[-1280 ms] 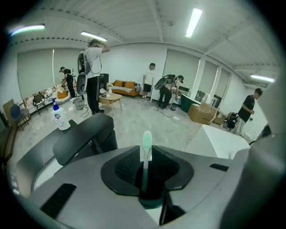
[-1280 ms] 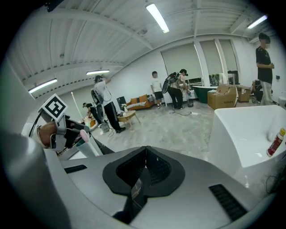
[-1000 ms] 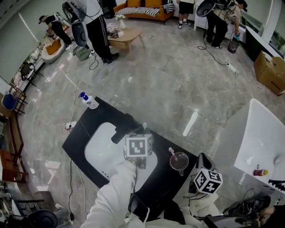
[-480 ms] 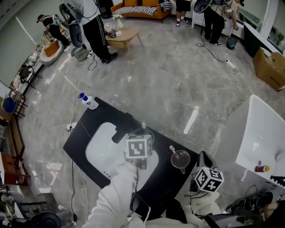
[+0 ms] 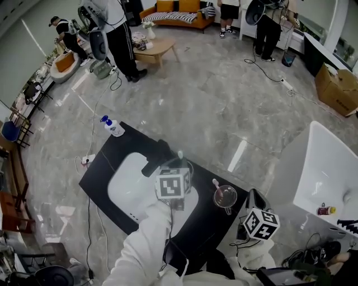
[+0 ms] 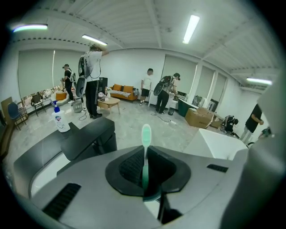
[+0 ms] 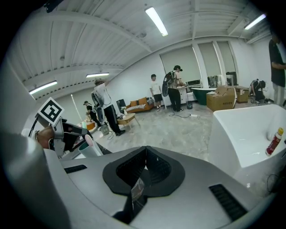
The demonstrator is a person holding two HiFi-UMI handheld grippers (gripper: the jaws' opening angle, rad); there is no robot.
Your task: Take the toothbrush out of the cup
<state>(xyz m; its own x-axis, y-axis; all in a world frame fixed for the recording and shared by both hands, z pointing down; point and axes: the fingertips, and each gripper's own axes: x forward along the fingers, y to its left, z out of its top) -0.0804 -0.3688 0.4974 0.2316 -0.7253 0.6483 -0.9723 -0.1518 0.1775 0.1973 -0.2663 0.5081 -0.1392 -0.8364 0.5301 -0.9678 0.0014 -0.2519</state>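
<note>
A black counter point(image 5: 100, 167) with a white sink point(image 5: 126, 187) and a dark faucet point(image 5: 156, 156) stands on a grey marble floor point(image 5: 224, 106), with a soap bottle point(image 5: 113, 127) at the counter's 10 o'clock corner. Across the floor at 12 o'clock are a sofa point(image 5: 179, 12), a coffee table point(image 5: 156, 49) and several people; a cardboard box point(image 5: 335, 89) sits at 2 o'clock. A white tub point(image 5: 330, 167) at 3 o'clock holds a red bottle point(image 5: 323, 210). A glass cup point(image 5: 225, 197) with a pink brush point(image 5: 215, 183) stands on the counter, at 3 o'clock of the left gripper point(image 6: 145, 154). The right gripper point(image 7: 145, 152) is at 4 o'clock of that cup. The green toothbrush point(image 6: 146, 134) stands upright over the sink's 2 o'clock edge. Its lower end is hidden under the left gripper, so whether it sits in a cup cannot be told; only a greenish curve shows low in the gap. A glint low between the right jaws is too unclear to name. The left fingers point(image 6: 129, 165) have just been closing and now stand narrow, clamped on the toothbrush's neck, its head poking out past them. The right fingers are closed together, with nothing clearly held.
</note>
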